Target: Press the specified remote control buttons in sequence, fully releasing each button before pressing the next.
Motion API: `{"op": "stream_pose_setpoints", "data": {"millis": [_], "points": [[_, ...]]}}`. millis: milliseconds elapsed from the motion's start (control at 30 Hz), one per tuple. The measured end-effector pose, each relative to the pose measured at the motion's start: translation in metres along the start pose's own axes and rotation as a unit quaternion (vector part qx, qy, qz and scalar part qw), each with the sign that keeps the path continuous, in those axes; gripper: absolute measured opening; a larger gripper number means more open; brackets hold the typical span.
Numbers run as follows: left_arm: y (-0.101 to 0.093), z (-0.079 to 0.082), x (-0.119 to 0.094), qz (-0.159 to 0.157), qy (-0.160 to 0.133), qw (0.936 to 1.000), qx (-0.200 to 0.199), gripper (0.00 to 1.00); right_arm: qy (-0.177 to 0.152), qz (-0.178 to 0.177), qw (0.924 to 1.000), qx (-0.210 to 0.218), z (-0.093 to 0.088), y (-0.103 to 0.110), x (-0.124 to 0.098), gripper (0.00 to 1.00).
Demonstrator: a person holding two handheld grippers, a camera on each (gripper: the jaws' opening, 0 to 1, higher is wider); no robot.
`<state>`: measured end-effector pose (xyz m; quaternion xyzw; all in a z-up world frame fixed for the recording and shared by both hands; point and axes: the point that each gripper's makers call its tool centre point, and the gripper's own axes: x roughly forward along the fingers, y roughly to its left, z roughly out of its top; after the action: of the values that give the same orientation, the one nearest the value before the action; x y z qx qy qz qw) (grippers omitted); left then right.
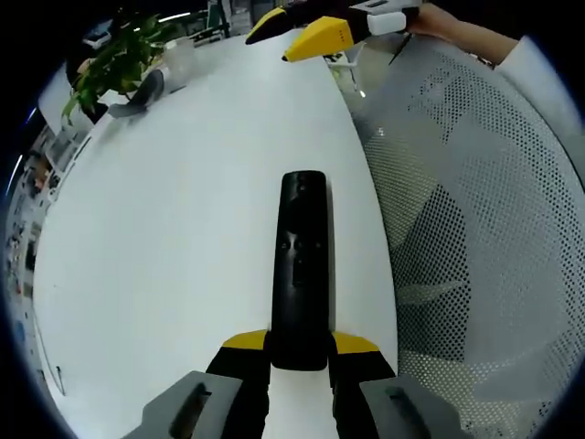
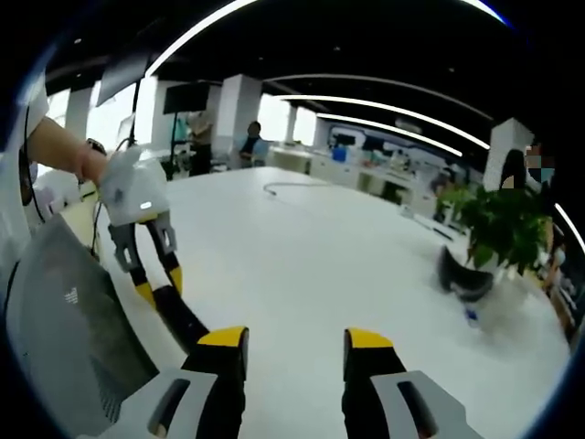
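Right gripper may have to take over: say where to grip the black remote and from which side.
Grip the remote across its narrow width at the free far end, coming from opposite the left gripper, which clamps the near end. It is long and slim, buttons facing up. The right gripper stands open.

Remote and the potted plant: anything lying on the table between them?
No. In the left gripper view the white table is bare between the remote, held in the left gripper, and the potted plant.
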<state>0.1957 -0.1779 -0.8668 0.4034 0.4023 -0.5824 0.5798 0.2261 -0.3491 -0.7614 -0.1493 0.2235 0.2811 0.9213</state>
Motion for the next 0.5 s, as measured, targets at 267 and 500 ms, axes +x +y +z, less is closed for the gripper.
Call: {"op": "stream_pose_setpoints", "data": {"millis": [267,500], "points": [[-0.004,0.000,0.000,0.000,-0.007,1.0000,-0.003,0.24,0.014,0.018,0.9997,-0.007,-0.004,0.008,0.003,0.39],[-0.004,0.000,0.000,0.004,-0.019,0.9997,-0.015,0.24,0.023,0.064,0.9977,-0.003,-0.007,0.023,0.005,0.37]]}}
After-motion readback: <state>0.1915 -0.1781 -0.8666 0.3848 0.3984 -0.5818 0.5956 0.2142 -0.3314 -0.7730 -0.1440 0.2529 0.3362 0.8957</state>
